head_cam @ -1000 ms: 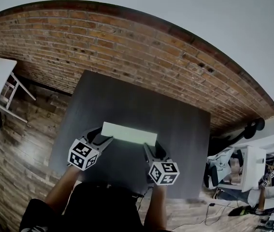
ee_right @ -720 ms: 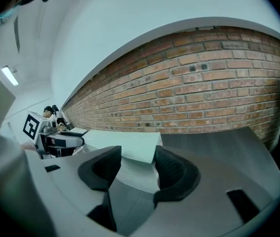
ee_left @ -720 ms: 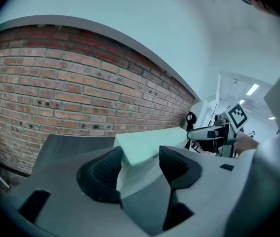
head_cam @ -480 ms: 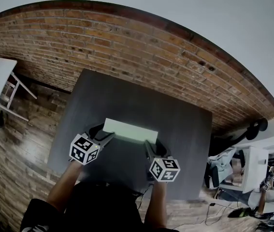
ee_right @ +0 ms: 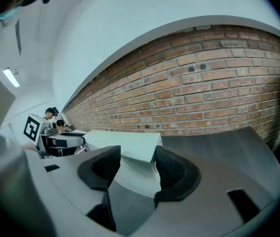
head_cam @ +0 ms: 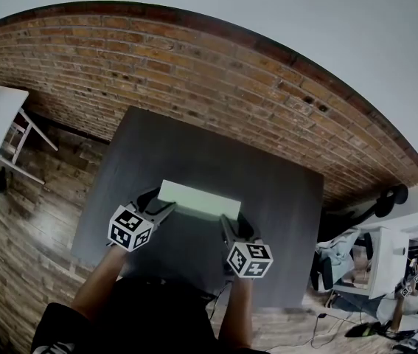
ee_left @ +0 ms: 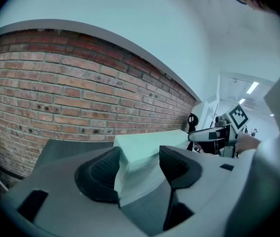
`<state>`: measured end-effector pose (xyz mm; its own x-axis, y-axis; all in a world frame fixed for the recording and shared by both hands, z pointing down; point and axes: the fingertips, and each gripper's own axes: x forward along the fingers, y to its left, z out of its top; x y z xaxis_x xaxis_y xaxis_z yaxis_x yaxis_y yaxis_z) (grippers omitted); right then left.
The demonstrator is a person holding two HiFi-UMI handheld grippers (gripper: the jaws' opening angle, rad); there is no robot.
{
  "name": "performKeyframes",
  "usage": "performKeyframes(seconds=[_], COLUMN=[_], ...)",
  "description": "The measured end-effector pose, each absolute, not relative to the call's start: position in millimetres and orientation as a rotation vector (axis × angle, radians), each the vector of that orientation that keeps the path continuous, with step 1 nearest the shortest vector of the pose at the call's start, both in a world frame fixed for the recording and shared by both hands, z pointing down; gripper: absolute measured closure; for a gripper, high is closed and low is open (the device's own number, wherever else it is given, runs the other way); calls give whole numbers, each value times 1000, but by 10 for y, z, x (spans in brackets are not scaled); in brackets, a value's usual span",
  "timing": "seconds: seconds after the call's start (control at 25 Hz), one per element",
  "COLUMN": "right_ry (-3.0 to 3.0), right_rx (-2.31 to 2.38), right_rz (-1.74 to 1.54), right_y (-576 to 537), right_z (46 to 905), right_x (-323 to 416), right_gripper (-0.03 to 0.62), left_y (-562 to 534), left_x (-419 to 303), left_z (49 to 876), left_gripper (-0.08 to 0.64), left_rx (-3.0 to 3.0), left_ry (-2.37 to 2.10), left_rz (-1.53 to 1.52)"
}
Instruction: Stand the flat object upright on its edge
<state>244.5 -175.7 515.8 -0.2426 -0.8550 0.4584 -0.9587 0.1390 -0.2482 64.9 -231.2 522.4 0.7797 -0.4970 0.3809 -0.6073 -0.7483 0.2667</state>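
The flat white box (head_cam: 197, 198) sits mid-surface (head_cam: 194, 142), its long axis running from the left gripper (head_cam: 158, 203) to the right gripper (head_cam: 232, 223), each equally near with fingers clamped on one end, the right pair easing slightly wider.
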Motion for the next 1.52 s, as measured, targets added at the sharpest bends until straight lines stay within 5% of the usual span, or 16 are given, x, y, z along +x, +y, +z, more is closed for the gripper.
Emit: performKeyframes(seconds=[0.72, 0.88, 1.12, 1.52], right_ry=[-2228, -2222, -2206, -2248], right_rx=[1881, 1917, 1980, 1962], right_rz=[380, 293, 303, 403], right_y=[-1555, -1437, -1154, -642], right_z=[4547, 4435, 4576, 5020], right_x=[2268, 2178, 2040, 1550], right_gripper=[330, 413, 534, 566], left_y=[-2210, -2024, -1709, -1092], left_x=[379, 357, 326, 429], left_z=[4777, 4598, 4681, 4933], left_gripper=[301, 308, 489, 508], left_rx=[2704, 2758, 2749, 2755], left_ry=[-989, -993, -999, -1033], left_rz=[302, 253, 251, 247])
